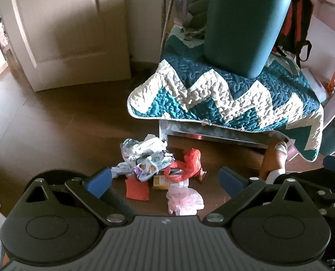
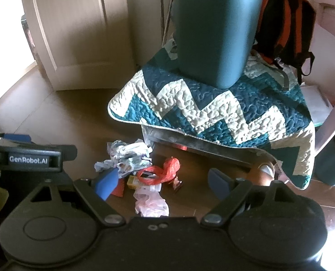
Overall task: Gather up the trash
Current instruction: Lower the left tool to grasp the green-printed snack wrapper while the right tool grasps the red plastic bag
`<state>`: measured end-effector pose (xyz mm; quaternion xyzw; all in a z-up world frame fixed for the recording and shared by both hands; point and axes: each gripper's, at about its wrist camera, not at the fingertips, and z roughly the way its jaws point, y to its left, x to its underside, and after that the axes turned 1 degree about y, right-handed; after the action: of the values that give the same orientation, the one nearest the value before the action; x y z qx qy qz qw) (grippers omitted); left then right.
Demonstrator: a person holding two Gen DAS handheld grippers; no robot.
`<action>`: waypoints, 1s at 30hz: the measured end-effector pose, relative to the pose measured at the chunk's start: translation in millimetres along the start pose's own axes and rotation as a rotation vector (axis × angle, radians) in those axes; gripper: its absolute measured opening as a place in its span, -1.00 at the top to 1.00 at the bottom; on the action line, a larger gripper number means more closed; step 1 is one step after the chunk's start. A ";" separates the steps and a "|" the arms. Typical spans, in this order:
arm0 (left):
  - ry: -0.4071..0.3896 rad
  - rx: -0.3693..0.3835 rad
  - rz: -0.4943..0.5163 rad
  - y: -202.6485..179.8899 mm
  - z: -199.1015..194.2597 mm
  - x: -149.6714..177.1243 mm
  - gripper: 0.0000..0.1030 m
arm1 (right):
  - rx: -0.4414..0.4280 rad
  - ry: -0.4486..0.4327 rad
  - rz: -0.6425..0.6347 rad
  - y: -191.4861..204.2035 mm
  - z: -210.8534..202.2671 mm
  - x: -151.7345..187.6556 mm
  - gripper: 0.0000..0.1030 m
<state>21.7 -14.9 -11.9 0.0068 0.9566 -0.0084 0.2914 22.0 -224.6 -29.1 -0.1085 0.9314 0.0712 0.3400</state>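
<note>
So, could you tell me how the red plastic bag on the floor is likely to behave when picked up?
The red plastic bag looks thin and crumpled, so probably floppy and very light. Its twisted, looped shape may give fingers an easy pinch. It lies across neighbouring wrappers, so lifting it might drag some along.

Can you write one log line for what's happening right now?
left gripper: open, empty | right gripper: open, empty | trash pile: on floor | bin: on quilt

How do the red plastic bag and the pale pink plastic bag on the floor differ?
The red bag is bright and lies farther from the grippers, draped partly over a yellow box; the pink bag is pale, almost see-through, and lies nearest, on bare floor. Both are crumpled, thin, and untouched.
</note>
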 end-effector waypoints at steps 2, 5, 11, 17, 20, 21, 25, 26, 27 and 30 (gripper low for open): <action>0.007 -0.006 0.020 0.7 11.8 -7.5 -0.98 | -0.004 0.006 -0.011 1.1 9.1 -3.4 -0.69; 0.033 -0.016 0.025 6.1 36.3 -20.1 -0.98 | -0.035 0.015 -0.028 2.3 27.7 -11.5 -0.69; 0.142 -0.049 -0.022 30.7 112.2 -52.3 -0.98 | -0.116 0.043 -0.093 -12.7 100.5 -30.6 -0.69; 0.221 -0.094 -0.096 47.8 190.5 -77.2 -0.98 | -0.168 0.149 -0.116 -27.7 186.4 -34.0 -0.69; 0.280 -0.090 -0.091 45.9 228.8 -80.8 -0.98 | -0.196 0.214 -0.101 -30.5 225.1 -29.5 -0.69; 0.297 -0.092 -0.084 45.5 240.1 -82.4 -0.98 | -0.200 0.239 -0.097 -31.4 238.5 -27.7 -0.69; 0.420 0.000 -0.010 50.1 290.7 -93.5 -0.98 | -0.229 0.304 -0.125 -27.6 277.3 -25.2 -0.69; 0.438 0.025 0.020 50.7 302.0 -96.4 -0.98 | -0.232 0.313 -0.143 -25.8 285.5 -24.7 -0.68; 0.450 0.047 0.061 50.9 312.0 -98.5 -0.98 | -0.233 0.321 -0.160 -24.8 294.2 -24.2 -0.68; 0.419 0.056 0.213 50.4 329.7 -100.2 -0.98 | -0.226 0.338 -0.179 -27.9 320.6 -23.8 -0.68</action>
<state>289.5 28.0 -230.3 0.1173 0.9894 -0.0026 0.0853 244.8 -181.7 -258.5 -0.2388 0.9478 0.1255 0.1699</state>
